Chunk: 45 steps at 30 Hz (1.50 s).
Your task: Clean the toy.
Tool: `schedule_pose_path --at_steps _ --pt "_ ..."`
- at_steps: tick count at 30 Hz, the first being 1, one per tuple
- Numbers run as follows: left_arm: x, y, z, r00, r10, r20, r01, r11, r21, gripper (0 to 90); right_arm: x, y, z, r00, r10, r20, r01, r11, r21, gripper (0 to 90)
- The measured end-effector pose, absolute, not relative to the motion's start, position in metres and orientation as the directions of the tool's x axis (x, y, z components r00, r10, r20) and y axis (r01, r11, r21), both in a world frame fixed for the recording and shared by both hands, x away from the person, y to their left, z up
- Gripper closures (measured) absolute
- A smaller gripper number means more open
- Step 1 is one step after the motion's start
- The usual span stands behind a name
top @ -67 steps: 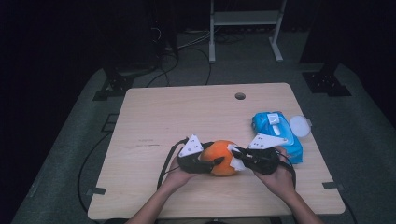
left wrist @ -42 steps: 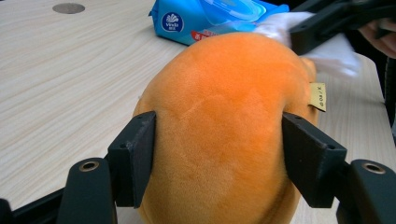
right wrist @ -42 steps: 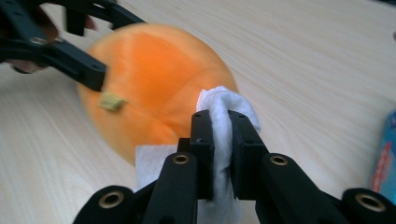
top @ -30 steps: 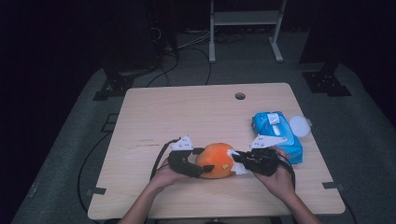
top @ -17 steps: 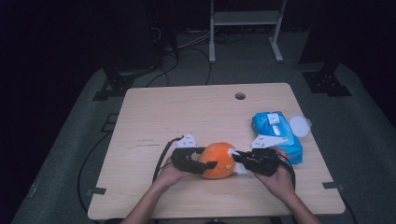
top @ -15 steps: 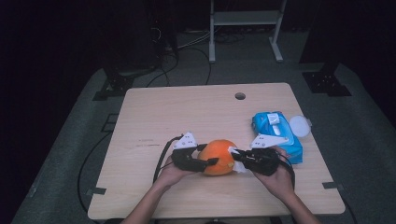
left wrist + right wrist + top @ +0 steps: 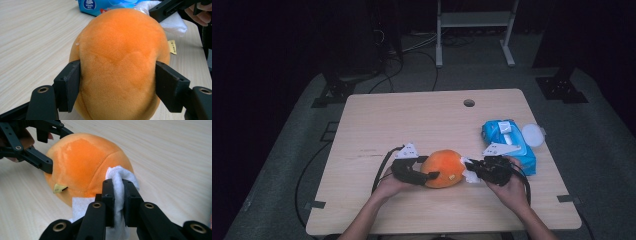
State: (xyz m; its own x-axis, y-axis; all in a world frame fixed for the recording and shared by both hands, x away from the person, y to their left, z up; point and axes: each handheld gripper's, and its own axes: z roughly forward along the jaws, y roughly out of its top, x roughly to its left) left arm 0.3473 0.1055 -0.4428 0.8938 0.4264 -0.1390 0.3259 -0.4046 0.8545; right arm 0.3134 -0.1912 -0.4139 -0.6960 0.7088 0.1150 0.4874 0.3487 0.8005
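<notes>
Left gripper (image 7: 428, 171) clamps the orange plush ball (image 7: 443, 168), jaws just easing wider; right gripper (image 7: 469, 168) pinches a white wipe (image 7: 119, 185) against it.

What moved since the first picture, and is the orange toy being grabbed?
The left gripper slid a little toward the person along the orange plush toy; its jaws have just been closing and opening, and now press the toy's sides. The right gripper stayed shut on the white wipe against the toy. The blue wipes pack stayed put.
</notes>
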Motion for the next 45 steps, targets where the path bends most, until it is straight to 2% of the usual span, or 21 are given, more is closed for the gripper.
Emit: schedule_pose_path --at_steps 5,9,14,15,18,25,28,31,33,34,37,39,42,45 --pt "0.346 0.103 -0.444 0.891 0.434 -0.137 0.327 -0.400 0.856 26.8 0.307 -0.182 -0.404 -0.720 0.682 0.130 0.460 0.329 0.824 80.6" --pt "0.347 0.104 -0.443 0.893 0.428 -0.139 0.327 -0.405 0.854 25.7 0.305 -0.173 -0.403 -0.735 0.672 0.090 0.431 0.361 0.827 80.6" --pt "0.344 0.101 -0.442 0.894 0.429 -0.132 0.319 -0.401 0.859 23.5 0.318 -0.191 -0.413 -0.682 0.718 0.138 0.501 0.322 0.803 80.6" --pt "0.343 0.099 -0.441 0.895 0.431 -0.115 0.308 -0.411 0.858 22.6 0.319 -0.194 -0.416 -0.676 0.716 0.174 0.522 0.300 0.798 80.6" --pt "0.338 0.089 -0.435 0.897 0.437 -0.073 0.282 -0.437 0.854 22.4 0.316 -0.191 -0.411 -0.685 0.708 0.174 0.509 0.293 0.809 80.6" --pt "0.322 0.070 -0.428 0.910 0.409 0.060 0.178 -0.518 0.837 22.9 0.300 -0.165 -0.397 -0.754 0.648 0.108 0.418 0.346 0.840 80.6" --pt "0.326 0.076 -0.428 0.916 0.400 0.017 0.193 -0.478 0.857 19.4 0.303 -0.170 -0.398 -0.749 0.653 0.114 0.428 0.345 0.835 80.6" --pt "0.337 0.085 -0.431 0.899 0.426 -0.101 0.291 -0.408 0.866 10.1 0.307 -0.180 -0.401 -0.734 0.667 0.130 0.449 0.331 0.830 80.6" --pt "0.341 0.086 -0.433 0.893 0.427 -0.143 0.327 -0.397 0.857 9.8 0.308 -0.182 -0.402 -0.733 0.667 0.133 0.450 0.329 0.830 80.6" --pt "0.342 0.086 -0.435 0.892 0.422 -0.161 0.340 -0.394 0.854 12.5 0.307 -0.182 -0.401 -0.732 0.669 0.131 0.450 0.330 0.830 80.6" --pt "0.336 0.082 -0.433 0.897 0.427 -0.117 0.306 -0.406 0.861 23.0 0.304 -0.175 -0.399 -0.739 0.665 0.113 0.435 0.341 0.833 80.6" --pt "0.330 0.076 -0.429 0.904 0.421 -0.080 0.272 -0.420 0.866 25.4 0.299 -0.167 -0.397 -0.758 0.644 0.103 0.413 0.351 0.840 80.6" --pt "0.323 0.068 -0.425 0.915 0.403 -0.015 0.215 -0.455 0.864 25.5 0.293 -0.158 -0.394 -0.786 0.613 0.079 0.377 0.374 0.847 80.6" --pt "0.325 0.071 -0.427 0.913 0.407 -0.032 0.227 -0.439 0.869 20.0 0.294 -0.161 -0.392 -0.779 0.625 0.049 0.362 0.385 0.849 80.6"
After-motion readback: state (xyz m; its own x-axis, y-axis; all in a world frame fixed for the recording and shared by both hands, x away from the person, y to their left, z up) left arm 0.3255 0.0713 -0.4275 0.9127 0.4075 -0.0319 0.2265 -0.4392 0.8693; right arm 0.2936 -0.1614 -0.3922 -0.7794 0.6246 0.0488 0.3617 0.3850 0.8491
